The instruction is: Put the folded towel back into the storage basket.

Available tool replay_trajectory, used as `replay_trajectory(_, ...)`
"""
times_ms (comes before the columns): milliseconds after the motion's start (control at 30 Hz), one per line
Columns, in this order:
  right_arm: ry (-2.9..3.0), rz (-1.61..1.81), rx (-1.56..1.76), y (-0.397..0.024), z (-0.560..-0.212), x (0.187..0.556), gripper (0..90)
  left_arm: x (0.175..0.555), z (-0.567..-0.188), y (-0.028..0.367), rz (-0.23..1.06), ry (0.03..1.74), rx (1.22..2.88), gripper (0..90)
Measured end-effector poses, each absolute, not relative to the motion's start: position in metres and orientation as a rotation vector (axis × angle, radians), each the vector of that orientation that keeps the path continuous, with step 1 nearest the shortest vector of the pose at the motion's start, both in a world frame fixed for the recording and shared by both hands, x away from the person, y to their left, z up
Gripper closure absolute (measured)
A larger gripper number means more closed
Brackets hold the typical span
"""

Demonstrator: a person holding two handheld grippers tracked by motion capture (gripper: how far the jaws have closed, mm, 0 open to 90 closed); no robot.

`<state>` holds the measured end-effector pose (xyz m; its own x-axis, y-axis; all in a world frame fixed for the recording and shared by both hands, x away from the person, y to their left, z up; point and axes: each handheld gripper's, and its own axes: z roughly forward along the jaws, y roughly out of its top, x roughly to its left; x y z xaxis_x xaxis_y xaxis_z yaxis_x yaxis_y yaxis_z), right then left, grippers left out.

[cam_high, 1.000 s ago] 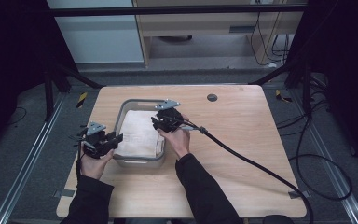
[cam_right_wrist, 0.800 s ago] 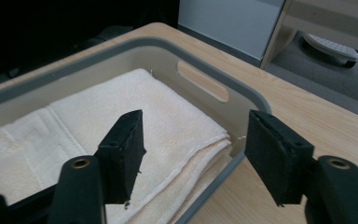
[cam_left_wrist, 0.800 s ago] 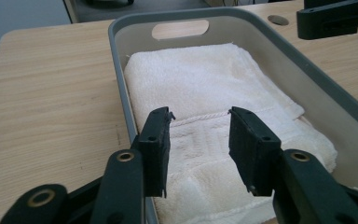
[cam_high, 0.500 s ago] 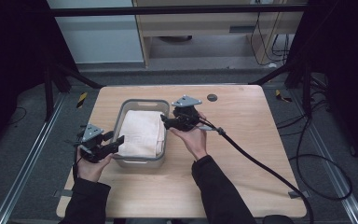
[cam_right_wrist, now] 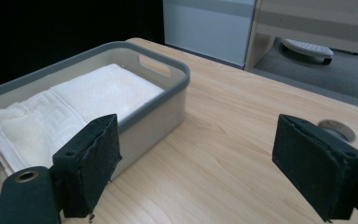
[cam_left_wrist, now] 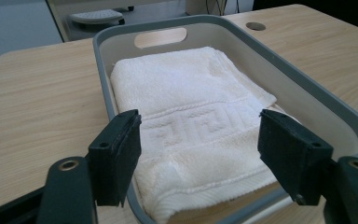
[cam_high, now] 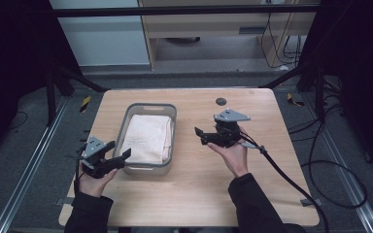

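A grey plastic basket (cam_high: pixel 126 127) stands left of centre on the wooden table (cam_high: pixel 199 194), with a folded cream towel (cam_high: pixel 148 138) lying flat in it. My left gripper (cam_high: pixel 119 153) hovers open at the basket's near left corner. In the left gripper view its jaws stand wide apart, with the left gripper (cam_left_wrist: pixel 198 135) just above the towel (cam_left_wrist: pixel 191 93) and the basket's near rim (cam_left_wrist: pixel 307 88). My right gripper (cam_high: pixel 200 137) is open and empty over bare wood to the right of the basket. Its camera looks past the open right gripper (cam_right_wrist: pixel 196 144) at the basket (cam_right_wrist: pixel 158 112) and towel (cam_right_wrist: pixel 88 93).
A round cable hole (cam_high: pixel 221 101) sits in the table near its far edge, seen also as the hole (cam_right_wrist: pixel 336 128) in the right gripper view. The right gripper's cable (cam_high: pixel 291 179) trails off the table's right front. Bare wood lies to the basket's right and front.
My right gripper has pulled away from above the basket to the right, over bare table. The left gripper has eased slightly back toward the person. The towel stays in the basket.
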<state>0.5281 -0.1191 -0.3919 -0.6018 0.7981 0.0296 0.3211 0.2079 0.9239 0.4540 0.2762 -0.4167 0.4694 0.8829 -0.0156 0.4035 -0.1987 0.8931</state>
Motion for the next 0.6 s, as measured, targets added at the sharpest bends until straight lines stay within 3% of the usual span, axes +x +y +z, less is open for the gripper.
replay_trajectory(600, 1.987, 1.306, 1.171, -0.223, -0.440, 0.484, 11.9, 0.422, -0.438, 0.305, 0.687, 1.102, 1.801, 20.3)
